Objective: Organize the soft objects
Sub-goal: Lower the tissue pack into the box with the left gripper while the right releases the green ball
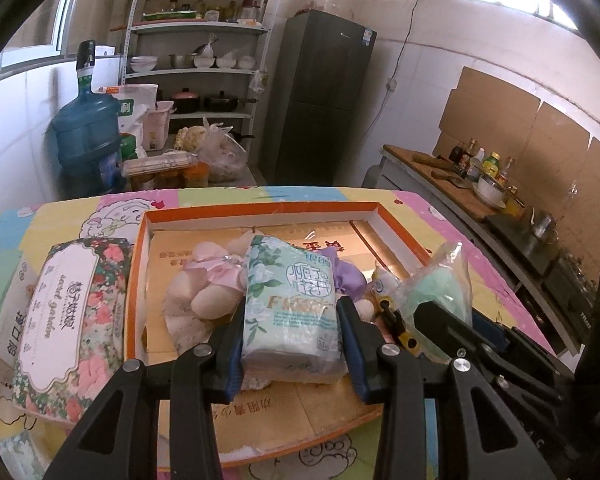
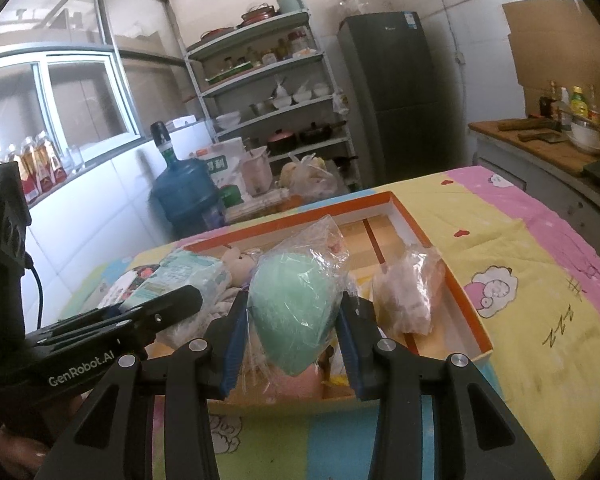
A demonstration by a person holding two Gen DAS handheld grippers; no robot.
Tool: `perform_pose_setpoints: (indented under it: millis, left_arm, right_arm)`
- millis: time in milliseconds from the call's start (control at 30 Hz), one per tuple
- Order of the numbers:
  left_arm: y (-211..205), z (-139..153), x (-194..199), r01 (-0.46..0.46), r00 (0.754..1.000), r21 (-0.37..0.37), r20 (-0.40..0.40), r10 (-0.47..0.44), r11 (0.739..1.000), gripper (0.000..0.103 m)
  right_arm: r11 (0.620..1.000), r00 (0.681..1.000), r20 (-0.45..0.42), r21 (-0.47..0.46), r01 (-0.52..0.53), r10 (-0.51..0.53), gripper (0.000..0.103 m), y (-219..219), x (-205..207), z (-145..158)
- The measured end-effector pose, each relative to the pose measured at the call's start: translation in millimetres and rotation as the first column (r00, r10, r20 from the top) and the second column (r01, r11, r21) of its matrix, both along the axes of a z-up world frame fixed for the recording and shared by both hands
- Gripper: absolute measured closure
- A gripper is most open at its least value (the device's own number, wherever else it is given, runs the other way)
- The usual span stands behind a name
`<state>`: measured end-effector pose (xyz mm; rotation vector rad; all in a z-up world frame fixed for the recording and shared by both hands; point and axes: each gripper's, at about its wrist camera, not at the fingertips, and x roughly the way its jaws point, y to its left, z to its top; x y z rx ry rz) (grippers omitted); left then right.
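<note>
My left gripper [image 1: 292,312] is shut on a pale green floral tissue pack [image 1: 290,300] and holds it over the orange-rimmed cardboard box [image 1: 260,210]. A cream plush toy [image 1: 208,284] with pink and purple cloth lies in the box beneath it. My right gripper [image 2: 294,320] is shut on a mint-green soft item in a clear plastic bag [image 2: 292,300], held over the box's [image 2: 472,312] near side. That bag also shows in the left wrist view [image 1: 440,284]. A bagged whitish item [image 2: 410,292] lies in the box to the right.
A floral tissue box [image 1: 68,320] lies left of the orange box on the cartoon-print cloth [image 2: 540,280]. A blue water jug [image 1: 86,140], shelves [image 1: 200,72] and a dark fridge [image 1: 320,96] stand beyond the table. A counter [image 1: 460,188] with bottles runs along the right.
</note>
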<state>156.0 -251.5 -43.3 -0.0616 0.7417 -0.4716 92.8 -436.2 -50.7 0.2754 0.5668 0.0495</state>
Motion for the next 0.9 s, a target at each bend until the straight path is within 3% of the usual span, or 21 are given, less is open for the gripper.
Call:
perform_pose_setpoints:
  millis: [900]
  left_arm:
    - [-4.6, -25.9, 33.5, -0.014, 0.999, -0.017, -0.045, 0.013, 1.0, 0.061]
  right_arm:
    - [1.0, 0.998, -0.052, -0.004, -0.025, 0.024, 0.06, -2.7, 26.8, -16.1]
